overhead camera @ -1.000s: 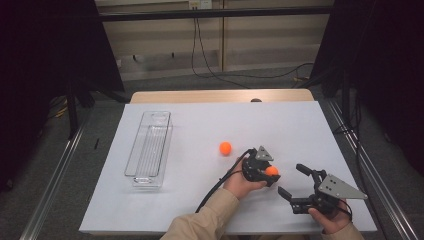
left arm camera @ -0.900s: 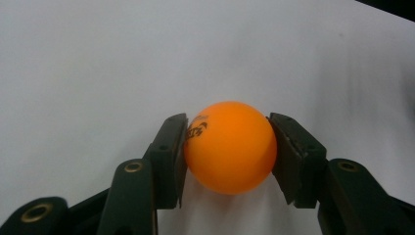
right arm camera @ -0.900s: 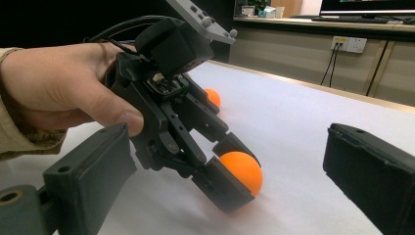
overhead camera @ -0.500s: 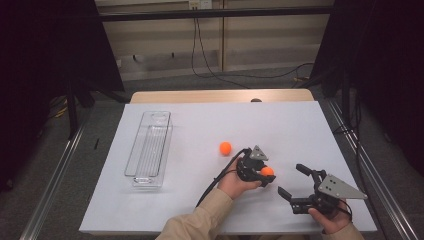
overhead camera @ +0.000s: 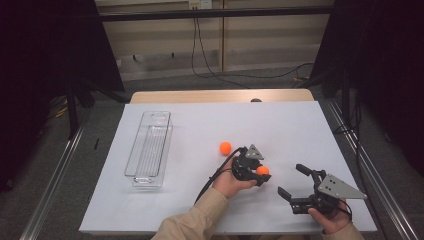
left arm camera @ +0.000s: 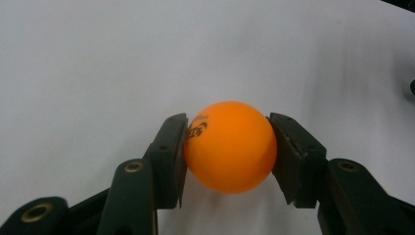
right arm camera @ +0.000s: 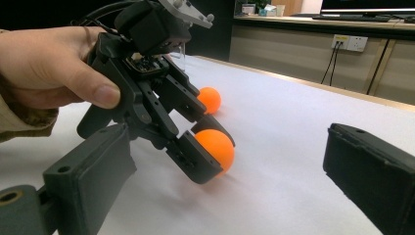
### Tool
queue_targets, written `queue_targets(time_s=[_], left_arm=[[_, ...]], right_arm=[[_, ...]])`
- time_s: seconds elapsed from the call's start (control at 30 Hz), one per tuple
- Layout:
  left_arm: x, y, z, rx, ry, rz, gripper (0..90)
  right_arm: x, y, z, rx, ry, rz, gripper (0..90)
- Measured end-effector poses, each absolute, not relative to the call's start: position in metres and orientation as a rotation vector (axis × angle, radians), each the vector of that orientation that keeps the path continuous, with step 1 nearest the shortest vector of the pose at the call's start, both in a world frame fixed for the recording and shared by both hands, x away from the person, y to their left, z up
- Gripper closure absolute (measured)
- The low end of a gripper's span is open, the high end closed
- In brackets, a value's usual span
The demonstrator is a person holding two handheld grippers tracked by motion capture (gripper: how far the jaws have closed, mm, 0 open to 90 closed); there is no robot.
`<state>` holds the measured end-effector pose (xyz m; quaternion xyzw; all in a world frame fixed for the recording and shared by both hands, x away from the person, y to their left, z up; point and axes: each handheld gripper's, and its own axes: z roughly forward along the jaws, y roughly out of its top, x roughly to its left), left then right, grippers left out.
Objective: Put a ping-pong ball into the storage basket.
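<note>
Jaws of the left gripper (overhead camera: pixel 259 174) are clamped on an orange ball (left arm camera: pixel 229 146), one pad pressing each side, just as they were a second ago; the hand has hardly shifted since then. Dark printed lettering curves across the ball's upper left, too blurred to read. The ball is smooth, round and matt orange, sitting low over the white desk (overhead camera: pixel 300 130) towards its near right part, and whether it touches the surface I cannot tell. A second orange ball (overhead camera: pixel 225 147) lies on the desk just beyond, in the same spot as before. Right gripper (overhead camera: pixel 295 186) rests nearby, jaws spread wide with nothing between them, unchanged. Well to the left lies a clear plastic tray (overhead camera: pixel 149 145).
</note>
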<state>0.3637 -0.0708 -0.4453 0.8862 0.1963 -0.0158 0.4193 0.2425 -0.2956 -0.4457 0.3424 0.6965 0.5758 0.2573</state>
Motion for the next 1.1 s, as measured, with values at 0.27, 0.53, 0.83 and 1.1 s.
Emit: queue_targets(time_s=[0.27,0.53,0.83,1.1], left_arm=[[0.365,-0.059,-0.443,2.227,0.517,-0.039,50.9],[0.365,-0.052,-0.442,2.229,0.525,-0.048,50.9],[0.365,-0.046,-0.444,2.238,0.536,-0.056,50.8],[0.366,-0.042,-0.444,2.233,0.543,-0.068,50.8]], right_arm=[[0.243,-0.296,-0.446,0.926,1.889,1.563,3.4],[0.243,-0.295,-0.446,0.93,1.888,1.564,3.4],[0.243,-0.295,-0.446,0.929,1.889,1.564,3.4],[0.243,-0.296,-0.446,0.93,1.889,1.567,3.4]])
